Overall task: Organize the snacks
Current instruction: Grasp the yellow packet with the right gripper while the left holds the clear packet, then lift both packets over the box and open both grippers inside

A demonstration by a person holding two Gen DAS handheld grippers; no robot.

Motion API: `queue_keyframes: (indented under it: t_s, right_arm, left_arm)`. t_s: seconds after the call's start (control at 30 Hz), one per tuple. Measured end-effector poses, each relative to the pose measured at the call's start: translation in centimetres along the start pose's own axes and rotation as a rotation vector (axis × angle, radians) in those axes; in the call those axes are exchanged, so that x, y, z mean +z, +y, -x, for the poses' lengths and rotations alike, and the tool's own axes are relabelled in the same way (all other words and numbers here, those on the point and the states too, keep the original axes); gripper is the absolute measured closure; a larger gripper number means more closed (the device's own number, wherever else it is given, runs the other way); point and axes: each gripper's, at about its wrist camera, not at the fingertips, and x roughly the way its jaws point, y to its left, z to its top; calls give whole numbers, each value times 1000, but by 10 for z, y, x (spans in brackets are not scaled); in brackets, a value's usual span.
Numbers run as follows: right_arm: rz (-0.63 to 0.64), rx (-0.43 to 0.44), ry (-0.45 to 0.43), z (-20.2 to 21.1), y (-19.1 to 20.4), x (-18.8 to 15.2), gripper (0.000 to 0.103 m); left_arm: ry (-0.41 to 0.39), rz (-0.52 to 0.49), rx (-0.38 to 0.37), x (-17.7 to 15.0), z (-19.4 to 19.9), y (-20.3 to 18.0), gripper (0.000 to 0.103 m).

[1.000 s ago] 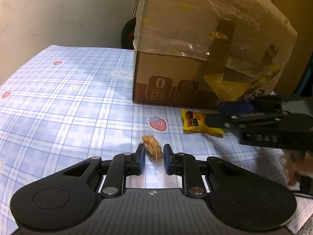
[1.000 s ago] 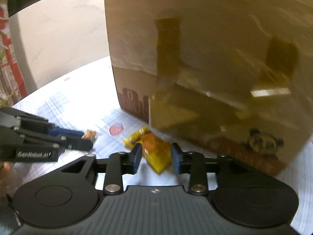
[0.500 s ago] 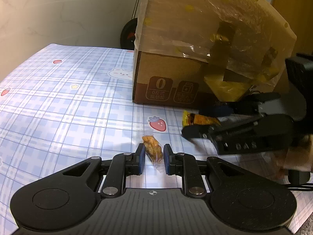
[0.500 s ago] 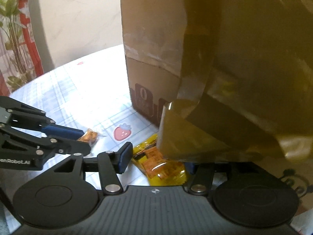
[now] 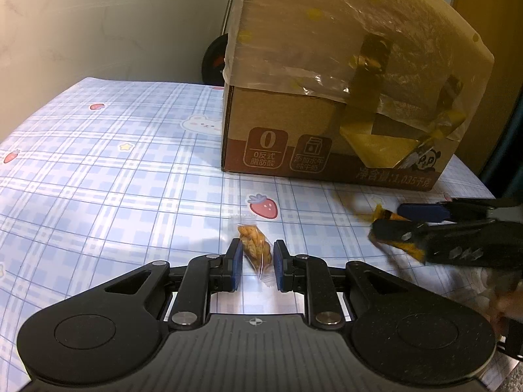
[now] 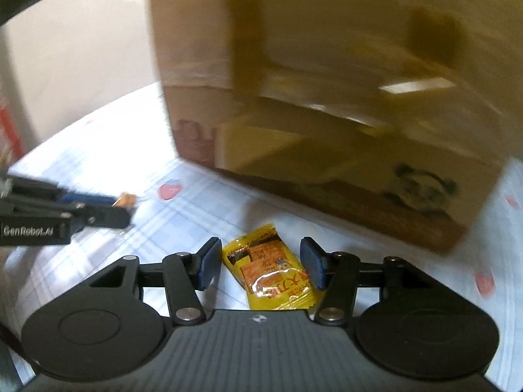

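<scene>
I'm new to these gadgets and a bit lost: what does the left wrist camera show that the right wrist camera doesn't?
Only the left wrist view shows the bunny print on the tablecloth and the box's printed labels.

Only the right wrist view shows the yellow snack packet clearly, lying between the right gripper as its jaws are closing.

Both show the cardboard box, the left gripper and the clear-wrapped snack between its pads.

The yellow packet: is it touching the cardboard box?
Apart. The right wrist view shows bare tablecloth between the yellow packet and the box.
</scene>
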Motion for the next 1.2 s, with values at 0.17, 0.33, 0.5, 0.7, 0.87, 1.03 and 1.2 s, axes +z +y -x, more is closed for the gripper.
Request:
queue_keyframes:
  t_s: [0.17, 0.33, 0.5, 0.7, 0.87, 1.03, 1.2]
  right_arm:
    - [-106, 99, -88, 27, -23, 0, 42]
    - [120, 97, 7, 21, -5, -1, 41]
    - [173, 69, 25, 14, -3, -4, 41]
    - [111, 62, 14, 13, -14, -1, 43]
    - [61, 39, -15, 15, -15, -9, 61]
    - [30, 16, -40, 28, -18, -15, 69]
    - [18, 19, -88, 46, -18, -11, 69]
  left_arm:
    - [0, 4, 0, 0, 0, 0, 81]
    - [-3, 7, -4, 0, 0, 2, 81]
    - [-2, 4, -4, 0, 0, 2, 81]
    - [-3, 4, -2, 0, 0, 2, 81]
    - [-3, 3, -1, 0, 0, 2, 81]
    - [14, 23, 1, 3, 0, 3, 82]
    - [4, 11, 6, 8, 8, -1, 82]
